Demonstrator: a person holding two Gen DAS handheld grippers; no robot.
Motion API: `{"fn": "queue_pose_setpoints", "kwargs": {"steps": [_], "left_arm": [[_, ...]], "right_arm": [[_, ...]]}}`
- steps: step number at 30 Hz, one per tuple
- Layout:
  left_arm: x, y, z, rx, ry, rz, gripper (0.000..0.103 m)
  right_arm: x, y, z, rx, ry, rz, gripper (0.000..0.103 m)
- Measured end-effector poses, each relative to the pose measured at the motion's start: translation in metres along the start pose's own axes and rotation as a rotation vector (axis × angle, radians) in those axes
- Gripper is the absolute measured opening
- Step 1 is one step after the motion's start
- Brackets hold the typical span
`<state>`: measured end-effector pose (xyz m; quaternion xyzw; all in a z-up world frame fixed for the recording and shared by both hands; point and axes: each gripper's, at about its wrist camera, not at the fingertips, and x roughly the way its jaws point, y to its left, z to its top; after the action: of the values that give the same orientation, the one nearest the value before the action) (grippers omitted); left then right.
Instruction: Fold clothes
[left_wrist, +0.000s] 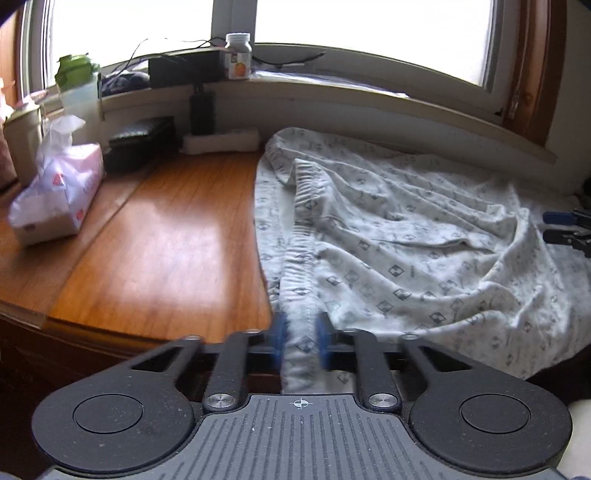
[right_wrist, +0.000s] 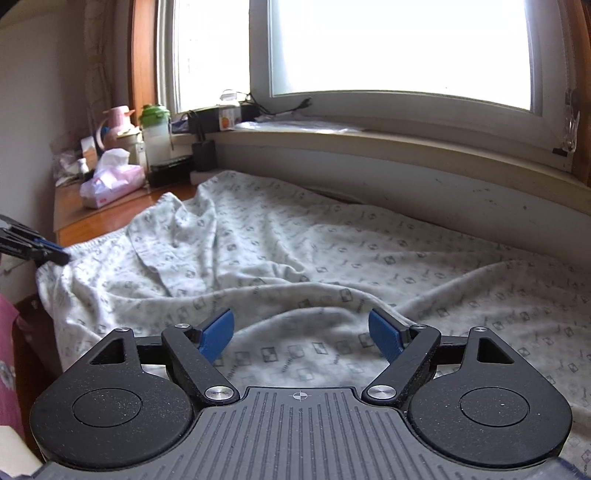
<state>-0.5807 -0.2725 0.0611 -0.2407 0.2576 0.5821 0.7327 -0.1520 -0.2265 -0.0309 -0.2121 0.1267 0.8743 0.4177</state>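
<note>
patterned garment (left_wrist: 406, 236) lies rumpled over the right part of the wooden desk (left_wrist: 166, 236), under the window sill (left_wrist: 369, 92); its near hem hangs off the desk edge. soft white knit with a grey diamond print and an elastic ribbed band, all deep creases. its full outline is hard to read: bunched folds hide it and the right edge runs out of frame.

left gripper (left_wrist: 302, 341) is clenched on the near hem, blue pads motion-blurred with fabric pinched between. right gripper (right_wrist: 301, 334) hangs released, pads spread wide above a fold, not touching cloth.

desk is glossy orange-brown wood with window glare. at the back left: pink tissue pack (left_wrist: 59, 192), green-lidded jar (left_wrist: 75, 88). a white-capped bottle (left_wrist: 238, 55) stands on the sill. the window is blown out white.
</note>
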Motion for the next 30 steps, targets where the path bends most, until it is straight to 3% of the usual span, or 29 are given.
{"fn": "queue_pose_setpoints", "kwargs": {"steps": [3,7,9,11,13,16,20,24,26,27,29,30], "left_arm": [[-0.012,0.009,0.004,0.003,-0.004,0.038,0.006],[-0.018,0.019,0.011,-0.021,-0.006,0.040,0.025],[-0.015,0.015,0.022,-0.005,-0.019,0.051,0.026],[-0.003,0.011,0.039,0.001,-0.037,0.034,0.041],[0.010,0.007,0.056,0.004,-0.054,0.014,0.049],[0.045,0.005,0.087,0.006,-0.057,-0.022,0.051],[0.102,0.013,0.126,-0.025,-0.038,-0.016,0.053],[0.148,0.025,0.145,-0.078,0.044,-0.049,0.048],[0.159,0.021,0.147,-0.064,0.066,-0.078,0.039],[0.162,0.019,0.147,-0.055,0.072,-0.091,0.034],[0.164,0.012,0.149,-0.007,0.072,-0.089,0.003],[0.161,0.009,0.151,0.011,0.050,-0.067,0.003]], "right_arm": [[-0.002,-0.006,0.000,0.005,-0.009,-0.015,0.080],[-0.003,-0.015,-0.001,0.017,-0.011,-0.024,0.081],[-0.003,-0.018,-0.001,0.032,-0.010,-0.019,0.081],[-0.003,-0.019,-0.002,0.037,-0.009,-0.011,0.082],[-0.001,-0.019,-0.003,0.039,0.001,-0.011,0.082],[0.001,-0.017,-0.003,0.039,0.011,-0.010,0.082],[0.002,-0.023,-0.003,0.071,0.018,0.010,0.083],[0.001,-0.028,-0.004,0.108,0.014,0.021,0.083],[0.001,-0.030,-0.004,0.120,0.011,0.026,0.083],[0.001,-0.030,-0.004,0.122,0.012,0.028,0.083],[0.001,-0.031,-0.004,0.123,0.014,0.036,0.083],[0.001,-0.031,-0.004,0.123,0.015,0.039,0.083]]}}
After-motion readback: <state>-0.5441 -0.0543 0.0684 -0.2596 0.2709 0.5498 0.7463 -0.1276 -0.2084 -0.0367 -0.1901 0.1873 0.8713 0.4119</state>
